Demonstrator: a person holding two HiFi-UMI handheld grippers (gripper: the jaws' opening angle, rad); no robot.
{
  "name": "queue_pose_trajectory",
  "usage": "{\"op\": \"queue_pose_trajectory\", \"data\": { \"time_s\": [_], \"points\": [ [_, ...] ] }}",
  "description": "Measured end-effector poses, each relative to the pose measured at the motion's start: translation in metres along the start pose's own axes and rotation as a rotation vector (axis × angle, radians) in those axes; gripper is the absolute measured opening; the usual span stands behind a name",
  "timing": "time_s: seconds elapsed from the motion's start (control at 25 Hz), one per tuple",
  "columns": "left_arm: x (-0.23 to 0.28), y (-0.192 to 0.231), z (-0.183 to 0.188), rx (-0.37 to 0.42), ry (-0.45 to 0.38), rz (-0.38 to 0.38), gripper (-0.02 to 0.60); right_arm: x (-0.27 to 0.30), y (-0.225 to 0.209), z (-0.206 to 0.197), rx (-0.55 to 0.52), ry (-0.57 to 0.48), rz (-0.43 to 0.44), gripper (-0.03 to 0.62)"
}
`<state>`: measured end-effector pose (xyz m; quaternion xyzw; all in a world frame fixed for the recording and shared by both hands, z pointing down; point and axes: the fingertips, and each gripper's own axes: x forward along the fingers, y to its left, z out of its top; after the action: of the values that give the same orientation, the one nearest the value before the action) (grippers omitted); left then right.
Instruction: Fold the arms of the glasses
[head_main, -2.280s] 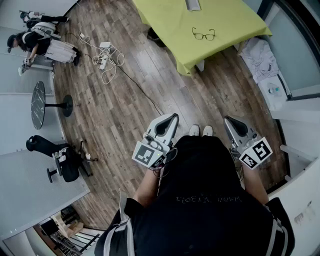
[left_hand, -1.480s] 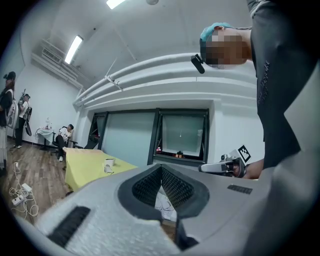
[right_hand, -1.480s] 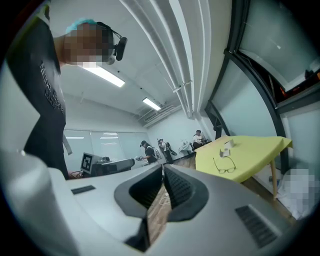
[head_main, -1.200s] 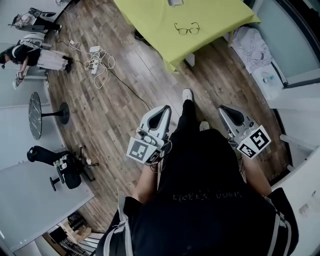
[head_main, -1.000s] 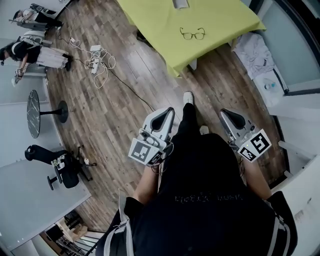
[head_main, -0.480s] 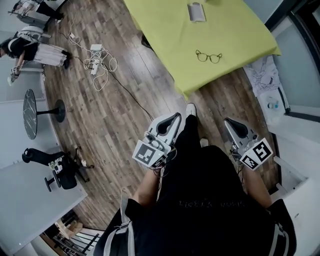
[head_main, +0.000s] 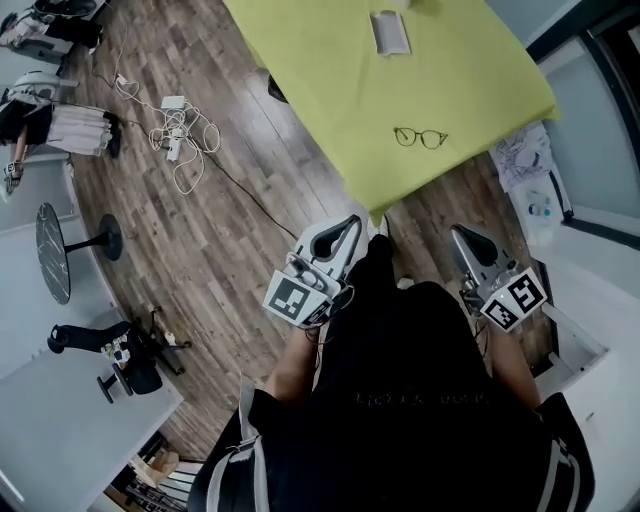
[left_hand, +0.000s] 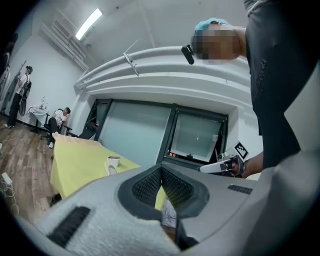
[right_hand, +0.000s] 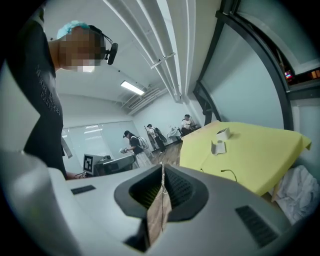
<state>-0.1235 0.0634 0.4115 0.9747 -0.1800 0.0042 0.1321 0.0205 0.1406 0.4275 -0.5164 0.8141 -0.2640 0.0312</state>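
glasses (head_main: 420, 137) on yellow table (head_main: 330, 80), well apart from you | light, fragile; probably best pinched at arms near hinges | your left gripper (head_main: 349, 223) and right gripper (head_main: 461, 236) both closed, empty

The head view is looking steeply down from above the person, taking in the brown wood-plank floor (head_main: 230, 230) and, farther ahead, the yellow-green cloth-covered bench (head_main: 320, 80). The left gripper view is riding low on the left hand-held gripper (left_hand: 161, 172), tilting up across the room, with the bench at its left. The right gripper view is sitting likewise on the right hand-held gripper (right_hand: 162, 170), catching the bench at its right. All three are sharing the bench and its small white stand (head_main: 390, 32).
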Motion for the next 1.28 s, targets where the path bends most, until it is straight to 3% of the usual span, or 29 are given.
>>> {"op": "queue_pose_trajectory", "data": {
  "time_s": [0.24,0.56,0.84,1.28],
  "points": [
    [0.022,0.027,0.0,0.018,0.026,-0.047,0.018,0.013,-0.018,0.008,-0.002,0.01,-0.059,0.032],
    [0.049,0.028,0.002,0.015,0.03,-0.067,0.018,0.015,-0.04,0.026,-0.016,-0.005,-0.062,0.032],
    [0.076,0.041,0.006,0.043,0.038,-0.002,0.018,0.038,-0.069,0.043,-0.031,-0.032,0.065,0.032],
    [0.127,0.038,0.018,0.035,0.041,0.092,0.018,0.052,-0.13,0.069,-0.09,0.039,0.184,0.032]
  ]
}}
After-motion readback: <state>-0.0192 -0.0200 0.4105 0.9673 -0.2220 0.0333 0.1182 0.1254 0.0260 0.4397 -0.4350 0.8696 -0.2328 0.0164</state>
